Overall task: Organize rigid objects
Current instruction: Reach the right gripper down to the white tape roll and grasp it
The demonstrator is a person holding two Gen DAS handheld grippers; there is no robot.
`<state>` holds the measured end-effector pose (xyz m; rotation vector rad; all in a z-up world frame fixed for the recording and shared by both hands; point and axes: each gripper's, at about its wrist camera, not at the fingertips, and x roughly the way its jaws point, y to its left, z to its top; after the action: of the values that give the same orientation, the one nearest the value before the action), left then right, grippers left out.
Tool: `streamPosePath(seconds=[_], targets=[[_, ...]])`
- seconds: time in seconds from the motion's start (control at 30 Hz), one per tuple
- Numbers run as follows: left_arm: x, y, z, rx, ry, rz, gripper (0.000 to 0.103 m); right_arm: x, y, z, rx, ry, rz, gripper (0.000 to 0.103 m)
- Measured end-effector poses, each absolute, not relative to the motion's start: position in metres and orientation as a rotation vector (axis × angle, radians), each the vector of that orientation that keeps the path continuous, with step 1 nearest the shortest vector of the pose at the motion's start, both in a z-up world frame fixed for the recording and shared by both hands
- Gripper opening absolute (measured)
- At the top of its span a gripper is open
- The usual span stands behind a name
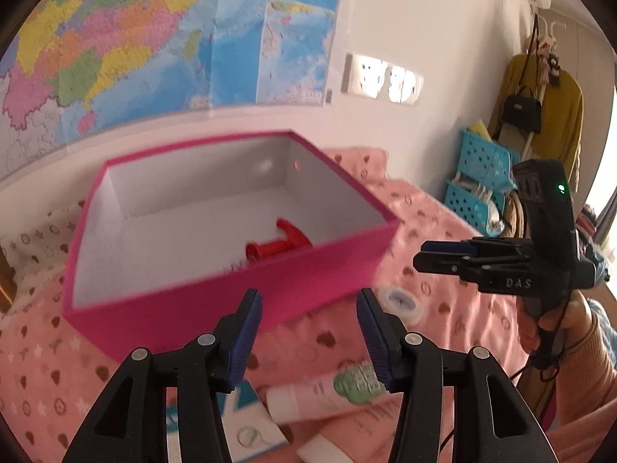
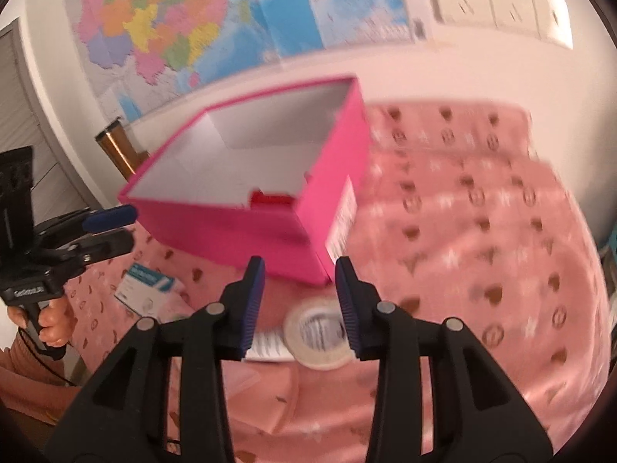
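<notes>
A bright pink box (image 1: 231,281) sits open on the bed, on a pink patterned blanket (image 2: 482,231), and everything else lies around it. Inside the box, near its front wall, rests a red plastic spool-shaped piece (image 1: 275,245). The left tongs (image 1: 308,332) hover in front of the box with their blue pads spread apart and nothing between them. The right tongs (image 2: 299,305) hang off the box's near corner, likewise parted and empty. Just below that corner lies a roll of clear tape (image 2: 318,332) flat on the blanket, beside a white card. Further in front of the box lie a pink-and-white tube (image 1: 327,393) and a small white-and-blue carton (image 2: 144,287). Behind the box a colourful map (image 1: 115,38) covers the wall.
</notes>
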<state>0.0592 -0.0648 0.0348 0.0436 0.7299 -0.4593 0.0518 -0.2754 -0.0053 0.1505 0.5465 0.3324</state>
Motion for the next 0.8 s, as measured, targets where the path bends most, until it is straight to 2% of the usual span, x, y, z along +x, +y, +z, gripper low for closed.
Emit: streamPosePath(seconds=[0.27, 0.67, 0.8], targets=[[0.059, -0.083, 0.011, 0.023, 0.808, -0.513, 0.052, 0.061, -0.297, -0.045, 0.223, 0.661, 0.284, 0.040], [0.062, -0.104, 0.002, 0.033, 0.844, -0.553, 0.052, 0.076, -0.287, -0.059, 0.205, 0.715, 0.288, 0.040], [0.063, -0.106, -0.001, 0.028, 0.856, -0.558, 0.052, 0.077, -0.283, -0.061, 0.174, 0.715, 0.269, 0.033]])
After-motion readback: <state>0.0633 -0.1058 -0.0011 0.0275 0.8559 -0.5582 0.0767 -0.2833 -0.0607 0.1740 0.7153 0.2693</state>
